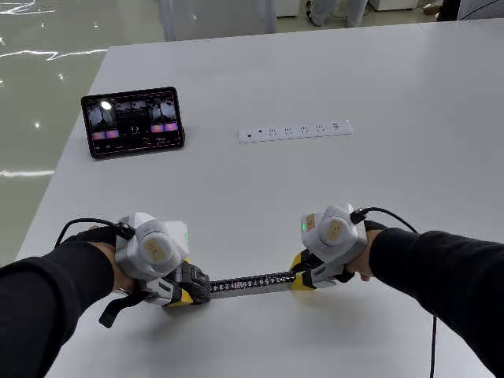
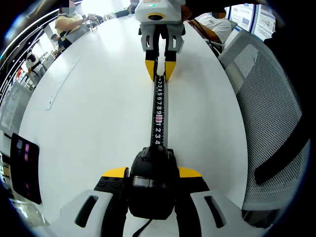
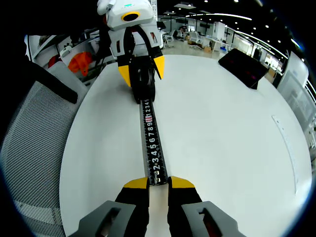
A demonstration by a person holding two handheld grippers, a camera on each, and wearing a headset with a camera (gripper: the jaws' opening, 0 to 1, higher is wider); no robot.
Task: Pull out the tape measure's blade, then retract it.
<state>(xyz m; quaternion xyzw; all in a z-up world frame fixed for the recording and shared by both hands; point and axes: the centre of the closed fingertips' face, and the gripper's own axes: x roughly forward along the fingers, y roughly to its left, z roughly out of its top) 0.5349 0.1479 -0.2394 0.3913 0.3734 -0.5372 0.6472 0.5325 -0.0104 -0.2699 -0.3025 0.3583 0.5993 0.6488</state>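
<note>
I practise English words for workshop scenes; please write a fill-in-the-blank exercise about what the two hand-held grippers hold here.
1. The left hand-held gripper is shut on the tape measure's case, the right hand-held gripper on the end of its ____.
2. Farther off lie a white power strip and a dark ____.
3. Both have ____ fingertips.
Missing words: blade; tablet; yellow.

- Bench (image 1: 315,181): white, smooth, matt with a faint sheen.
- Tape measure case (image 2: 150,190): black plastic, slightly glossy.
- Blade (image 2: 159,108): thin metal, satin, with printed numerals.
- Left gripper (image 2: 152,174) and right gripper (image 3: 158,183): smooth pale plastic shells, jaws tipped in matt yellow.
- Tablet (image 1: 132,122), far left: glossy screen.
- Chair (image 2: 266,113): grey woven mesh.
</note>
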